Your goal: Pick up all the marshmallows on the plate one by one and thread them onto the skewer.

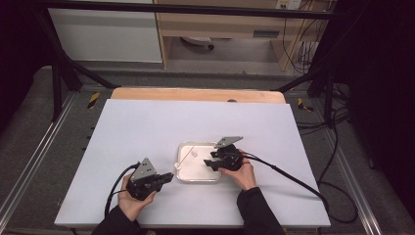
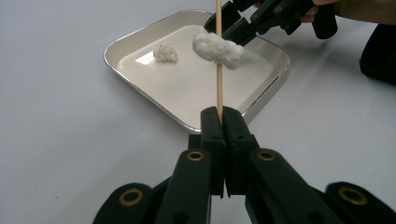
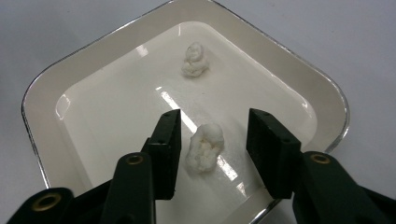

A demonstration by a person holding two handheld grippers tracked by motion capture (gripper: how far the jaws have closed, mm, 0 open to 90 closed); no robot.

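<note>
My left gripper [image 2: 219,114] is shut on a thin wooden skewer [image 2: 219,88] that stands up from its jaws. A white fluffy lump [image 2: 218,48] is stuck on the skewer above a shallow cream tray [image 2: 140,35]. In the high view this gripper [image 1: 169,176] sits at the tray's near left corner. My right gripper [image 3: 212,140] points down into the tray [image 3: 51,84]. Its jaws stand open on either side of a second white lump [image 3: 204,147] lying on the tray floor, with gaps on both sides. A third lump [image 3: 195,60] lies farther in.
The tray [image 1: 186,176] rests in the middle of a white table sheet [image 1: 137,132], with a wooden strip along the far edge. Black cables trail from both grippers toward the table's front and right. Dark frame posts stand at the far corners.
</note>
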